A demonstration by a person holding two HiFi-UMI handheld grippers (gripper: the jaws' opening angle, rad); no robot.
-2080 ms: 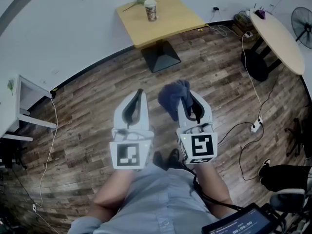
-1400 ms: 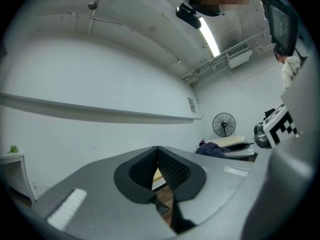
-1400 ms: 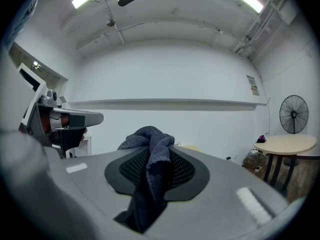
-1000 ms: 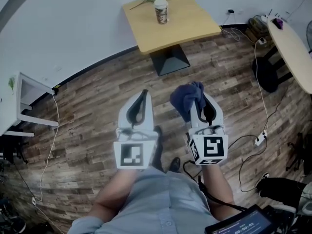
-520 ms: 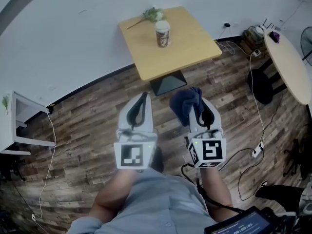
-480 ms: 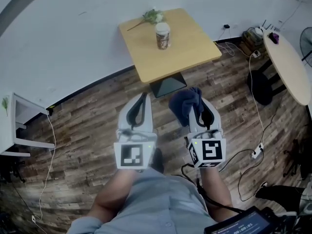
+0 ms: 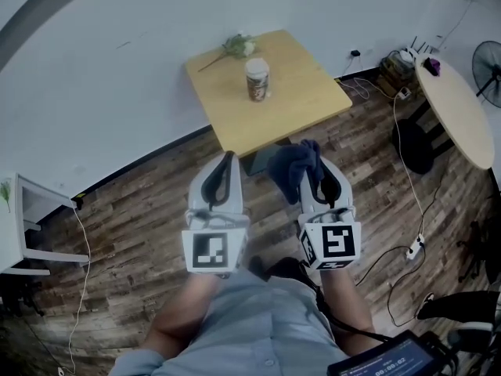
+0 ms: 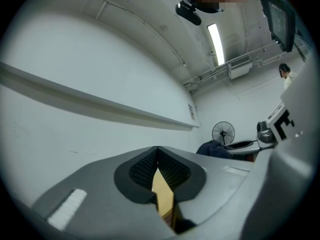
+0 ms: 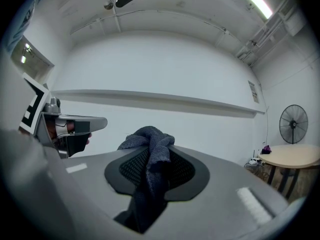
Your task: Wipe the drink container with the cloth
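The drink container (image 7: 256, 79), a brown paper cup with a white lid, stands upright on a square wooden table (image 7: 301, 104) ahead of me. A dark blue cloth (image 7: 290, 167) is bunched in my right gripper (image 7: 311, 152), whose jaws are shut on it; the same cloth (image 9: 152, 171) hangs between the pads in the right gripper view. My left gripper (image 7: 227, 158) is beside it, jaws shut and empty. Both grippers hover over the floor just short of the table's near edge. The cup does not show in either gripper view.
A sprig of green plant (image 7: 231, 48) lies at the table's far corner behind the cup. A round pale table (image 7: 458, 108) and a fan (image 7: 489, 61) stand at the right, with cables and a power strip (image 7: 410, 249) on the wood floor. A white shelf unit (image 7: 27, 225) is at the left.
The table and cup have come nearer and lower in the head view as the person walked toward them. Both grippers keep their pose, the cloth still held in the right one.
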